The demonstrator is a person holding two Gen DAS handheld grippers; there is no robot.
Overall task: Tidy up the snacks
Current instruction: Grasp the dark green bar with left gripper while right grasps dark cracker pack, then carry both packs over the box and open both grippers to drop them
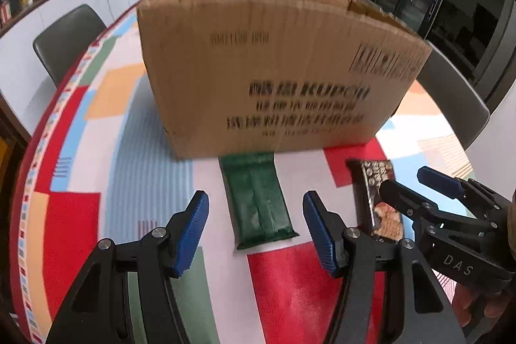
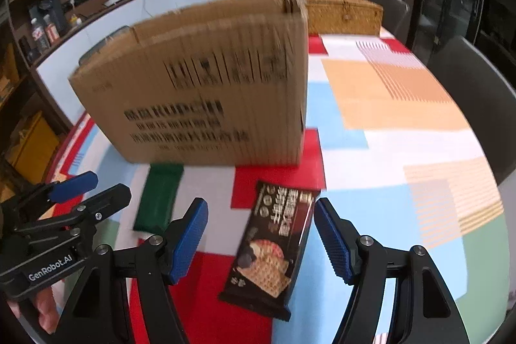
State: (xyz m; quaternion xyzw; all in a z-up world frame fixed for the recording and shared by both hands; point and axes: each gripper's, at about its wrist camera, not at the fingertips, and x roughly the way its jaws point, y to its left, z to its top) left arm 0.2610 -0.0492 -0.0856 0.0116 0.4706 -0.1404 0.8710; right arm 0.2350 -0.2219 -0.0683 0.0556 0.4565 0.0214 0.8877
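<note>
Below both spread grippers, left gripper [image 1: 254, 234] over green packet [image 1: 258, 199] and right gripper [image 2: 261, 240] over wafer packet [image 2: 274, 250], flat slick wrappers at twelve o'clock on the worktop [image 2: 403, 150] may slide from closing fingers.

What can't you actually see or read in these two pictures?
- Inside of the cardboard box: hidden in both views by its tall near wall.
- Print on the box: blurred in both views.
- Green packet: label unreadable, blurred.
- Dark wafer packet: in the left view, partly covered by the right gripper.

left tongs [image 1: 254, 234] apart | green packet [image 1: 258, 199] between | cardboard box [image 1: 274, 70] behind
</note>
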